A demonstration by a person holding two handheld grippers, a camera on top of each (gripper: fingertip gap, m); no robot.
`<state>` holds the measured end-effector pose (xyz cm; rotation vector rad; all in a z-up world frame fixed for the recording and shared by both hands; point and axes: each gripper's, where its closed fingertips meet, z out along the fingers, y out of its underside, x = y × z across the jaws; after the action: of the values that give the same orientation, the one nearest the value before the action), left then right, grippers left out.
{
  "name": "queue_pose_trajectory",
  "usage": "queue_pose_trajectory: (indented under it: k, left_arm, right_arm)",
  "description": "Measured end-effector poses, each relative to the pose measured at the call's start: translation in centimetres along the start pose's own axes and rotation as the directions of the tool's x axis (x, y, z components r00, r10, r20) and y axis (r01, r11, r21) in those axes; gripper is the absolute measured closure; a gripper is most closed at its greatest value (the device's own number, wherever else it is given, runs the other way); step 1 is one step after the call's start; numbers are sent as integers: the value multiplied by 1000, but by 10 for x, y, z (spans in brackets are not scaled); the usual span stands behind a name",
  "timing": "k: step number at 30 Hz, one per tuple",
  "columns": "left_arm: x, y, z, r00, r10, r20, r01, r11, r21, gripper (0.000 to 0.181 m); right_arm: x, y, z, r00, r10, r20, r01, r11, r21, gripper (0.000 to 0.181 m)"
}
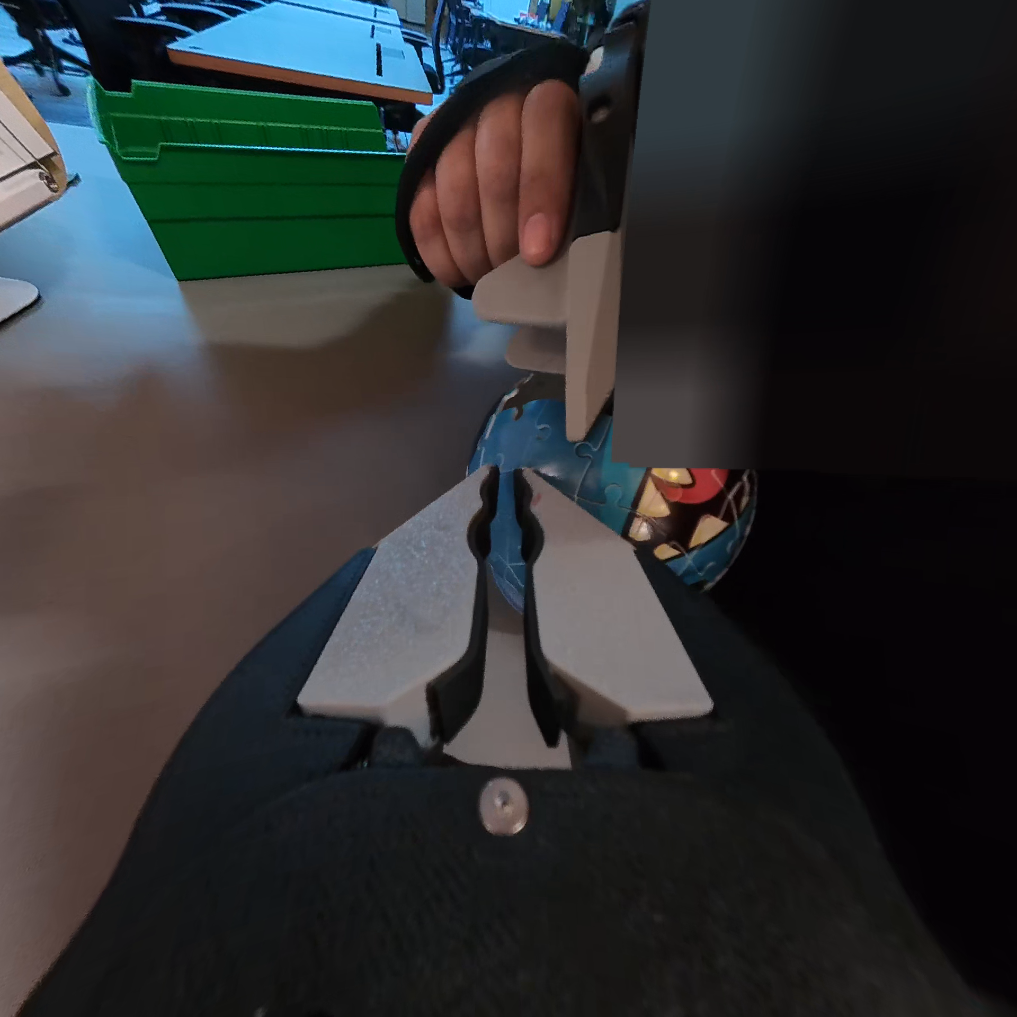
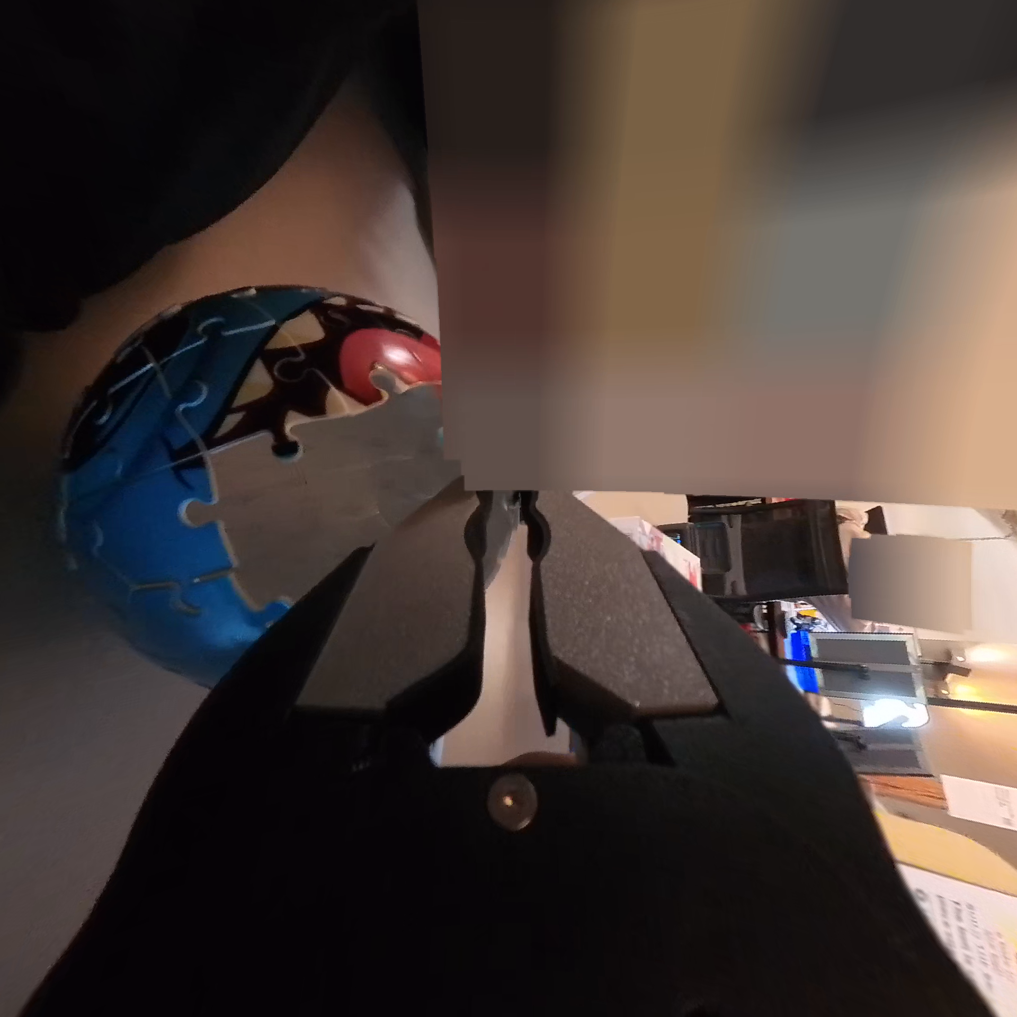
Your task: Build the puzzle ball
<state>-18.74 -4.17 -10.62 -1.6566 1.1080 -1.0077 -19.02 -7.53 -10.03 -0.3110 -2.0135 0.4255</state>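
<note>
Half of the puzzle ball on the tabletop is hidden behind the left gripper, whose jaws stand barely apart, holding nothing. Right gripper is nearly closed; its grip is unclear. Green crate sits behind

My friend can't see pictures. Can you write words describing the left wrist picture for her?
The left gripper, jaws nearly closed, points at a blue puzzle ball on a table. The right gripper, held by a hand, reaches down onto it; green bins stand behind.
</note>
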Motion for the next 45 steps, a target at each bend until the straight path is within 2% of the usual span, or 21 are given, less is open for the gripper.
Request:
queue_pose_trajectory:
  k: [6, 10, 20, 26, 35, 39, 45]
  left_arm:
    - [1, -7, 0, 1000, -1, 3, 1, 1000, 27, 174]
    - [2, -6, 1, 1000, -1, -8, 1, 1000, 19, 178]
    - [4, -8, 4, 1000, 13, -23, -13, 1000, 7, 177]
    - [3, -6, 4, 1000, 6, -18, -6, 1000, 4, 173]
    - [6, -3, 6, 1000, -12, -20, 12, 1000, 7, 175]
    - [6, -3, 8, 1000, -16, -27, 16, 1000, 7, 175]
    - [5, -2, 9, 999, -27, -27, 28, 1000, 6, 175]
  right_arm:
    - [-2, -1, -1, 999, 40, 0, -40, 999, 8, 172]
    - [-2, -2, -2, 998, 63, -13, -63, 998, 17, 173]
    - [-5, -1, -7, 1000, 10, 22, -10, 1000, 0, 170]
    - [-1, -3, -13, 1000, 18, 8, -18, 1000, 16, 180]
    - [-1, -5, -17, 998, 56, 9, -57, 997, 48, 181]
    - [1, 2, -16, 998, 55, 9, -55, 998, 16, 173]
    - [-1, 3, -10, 1000, -4, 15, 4, 1000, -4, 181]
